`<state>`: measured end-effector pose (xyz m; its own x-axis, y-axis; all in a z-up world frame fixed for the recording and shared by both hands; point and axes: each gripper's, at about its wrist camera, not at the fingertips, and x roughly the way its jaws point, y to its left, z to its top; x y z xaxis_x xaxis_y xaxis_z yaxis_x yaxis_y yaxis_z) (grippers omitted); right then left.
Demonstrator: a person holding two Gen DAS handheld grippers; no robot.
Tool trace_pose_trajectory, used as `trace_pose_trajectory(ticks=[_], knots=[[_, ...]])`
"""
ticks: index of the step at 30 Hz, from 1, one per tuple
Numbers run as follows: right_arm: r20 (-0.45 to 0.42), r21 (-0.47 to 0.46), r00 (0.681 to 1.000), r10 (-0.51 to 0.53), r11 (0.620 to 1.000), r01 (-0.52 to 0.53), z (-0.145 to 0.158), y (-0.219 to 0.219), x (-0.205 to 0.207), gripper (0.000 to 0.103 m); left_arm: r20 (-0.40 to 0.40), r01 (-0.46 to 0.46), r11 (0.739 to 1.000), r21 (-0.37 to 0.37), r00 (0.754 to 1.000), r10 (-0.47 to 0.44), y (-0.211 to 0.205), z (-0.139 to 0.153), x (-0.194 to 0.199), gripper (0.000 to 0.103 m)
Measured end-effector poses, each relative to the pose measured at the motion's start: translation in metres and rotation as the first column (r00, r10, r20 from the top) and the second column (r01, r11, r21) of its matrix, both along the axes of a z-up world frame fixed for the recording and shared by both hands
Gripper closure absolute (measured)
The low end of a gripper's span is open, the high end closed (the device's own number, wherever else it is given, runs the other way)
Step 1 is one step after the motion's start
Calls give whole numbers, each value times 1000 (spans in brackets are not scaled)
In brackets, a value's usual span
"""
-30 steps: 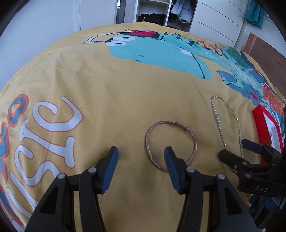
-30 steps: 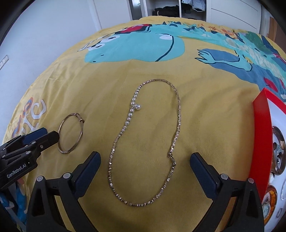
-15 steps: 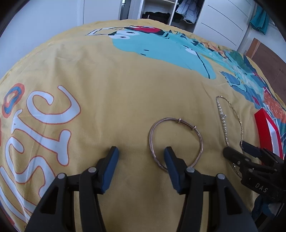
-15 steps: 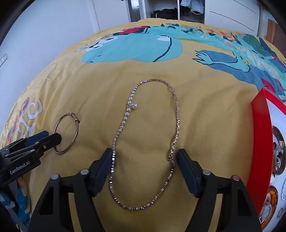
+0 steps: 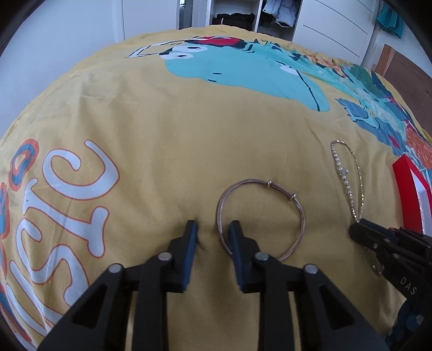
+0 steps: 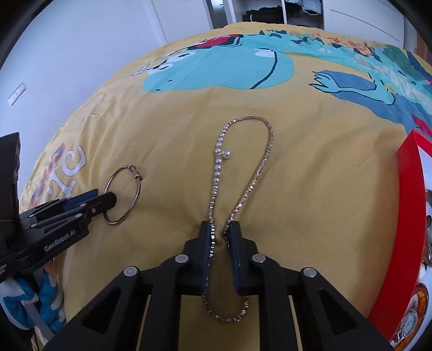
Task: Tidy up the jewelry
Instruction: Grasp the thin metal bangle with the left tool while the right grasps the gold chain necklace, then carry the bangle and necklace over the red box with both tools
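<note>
- On the yellow bedspread, printed with a teal cartoon creature and big white letters, lie a thin metal bangle and a beaded necklace, side by side but apart.
- Left gripper points down at the cloth with its jaws straddling the bangle's near left arc; one blue-padded finger sits outside the ring, the other inside it.
- Its jaws have just been closing and now stand narrow with the wire between them; a gap shows on the outer side of the wire, and the pads do not press on it from both sides.
- Seen from the right wrist, the same gripper's tips reach across the near left part of the ring.
- Right gripper also points down, its jaws having just been closing on the necklace.
- Both strands of the necklace run between its pads, drawn close together there; the pearl strand lies against the left pad, the finer chain against the right.
- Beyond the jaws the necklace spreads into a long loop with a small pearl pendant on the left strand; its near end curls out behind the pads towards the camera.
- At the right edge of the bedspread sits a red-edged box with a white inside, holding watches in its near part.
- Past the far edge of the bed stand white wardrobes with clothes in an open section.
</note>
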<state>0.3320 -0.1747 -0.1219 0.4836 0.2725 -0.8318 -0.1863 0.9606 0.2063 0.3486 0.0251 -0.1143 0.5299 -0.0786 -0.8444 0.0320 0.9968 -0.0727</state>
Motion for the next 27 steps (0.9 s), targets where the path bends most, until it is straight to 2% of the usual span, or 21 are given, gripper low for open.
trace_pose_trajectory(ticks=[2,7,18,27], knots=[[-7,18,1000,0,1000,0,1,-1,-3,96,-2,1,1000,5,1000,-1,-1,1,-1,91],[-17,55,1000,-5,998,5,4,-4,-15,98,-2,-32,999,-1,999,32,5,8,-5,98],[-8,127,1000,4,992,-3,26,-3,-58,98,14,-44,999,-19,999,44,11,35,-33,98],[36,146,999,-3,989,-2,69,0,-100,98,73,-27,1000,-9,997,28,11,83,-68,98]])
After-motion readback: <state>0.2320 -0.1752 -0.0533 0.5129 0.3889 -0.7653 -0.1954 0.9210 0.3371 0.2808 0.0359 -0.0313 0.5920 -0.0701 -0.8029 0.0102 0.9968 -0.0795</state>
